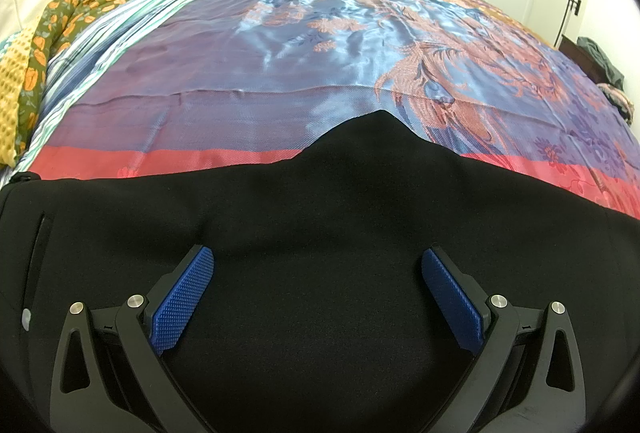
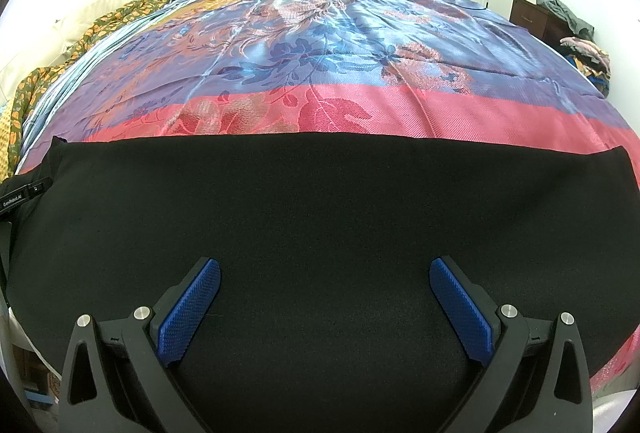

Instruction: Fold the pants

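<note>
- Black pants [image 1: 320,217], matte and plain, spread flat along the near edge of the bed; satin bedspread [image 1: 260,73] in blue, pink and gold beneath and beyond.
- Long axis running left to right across both views, crosswise to the direction in which each gripper pointed.
- Left gripper [image 1: 318,257] poised directly above the cloth, blue pads [image 1: 184,297] spread wide, nothing between them. Pocket slit and a small pale button at the far left of this view, a pointed bulge (judged the crotch or seat curve) at the far hem line: hence judged the waist end.
- Right gripper [image 2: 324,269] likewise over the cloth, pads [image 2: 188,313] wide apart, empty. Far edge of the fabric straight in this view, right end of the garment [image 2: 624,169] visible near the frame's right margin: judged the leg portion.
- Contact between pads and fabric not determinable from either view; close above or resting, no pinch formed.
- Pants already narrowed to one leg's width, judging by the single straight band; remaining fold judged to be end over end along the long axis.
- Nearer arm for each end: left for waist, right for cuffs. Rumpled floral quilt [image 1: 80,17] well apart at the left, clear of the working area.
</note>
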